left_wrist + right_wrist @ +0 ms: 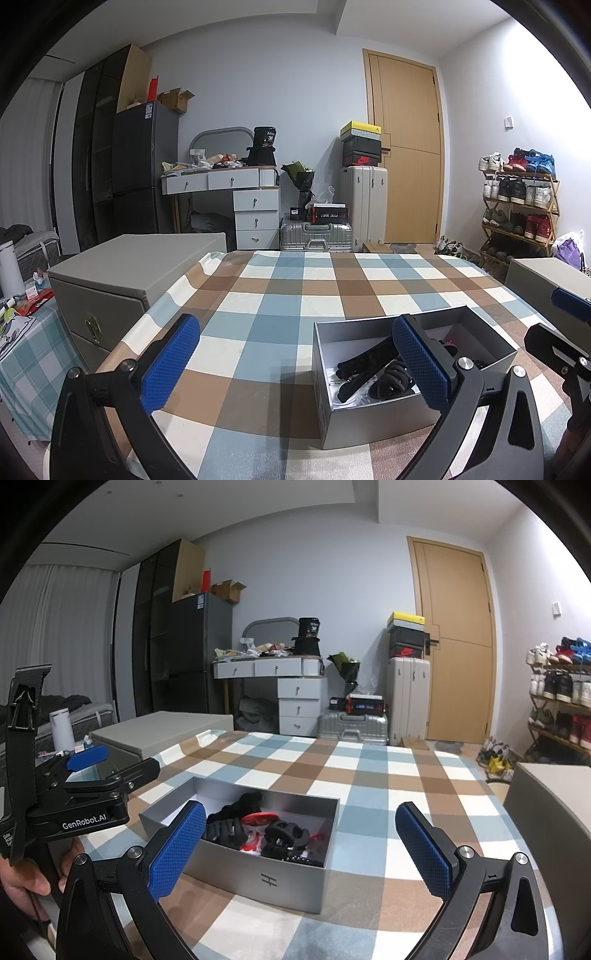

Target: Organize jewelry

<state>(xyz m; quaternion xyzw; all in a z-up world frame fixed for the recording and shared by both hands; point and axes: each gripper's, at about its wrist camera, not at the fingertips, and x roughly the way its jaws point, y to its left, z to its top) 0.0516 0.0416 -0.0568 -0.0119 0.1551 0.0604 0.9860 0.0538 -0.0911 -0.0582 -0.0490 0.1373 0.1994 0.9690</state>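
Box: open grey box (258,864) of hair clips (284,836) sitting on the checked tablecloth (369,775).
Left gripper (295,365): gaping empty, box beside its right finger.
Right gripper (301,853): spread wide, box lying between its fingers, untouched.

Evenly lit, sharp, fisheye-bent edges, dark corners

An open silver-grey box (266,880) sits lidless on the checked cloth of the counter (369,775), one corner turned toward the viewer, with a small dark logo on its front wall. Inside, piled loosely, lie several black claw hair clips (286,834), a black strap-like piece (364,356) and some red pieces (260,818) on the white lining.
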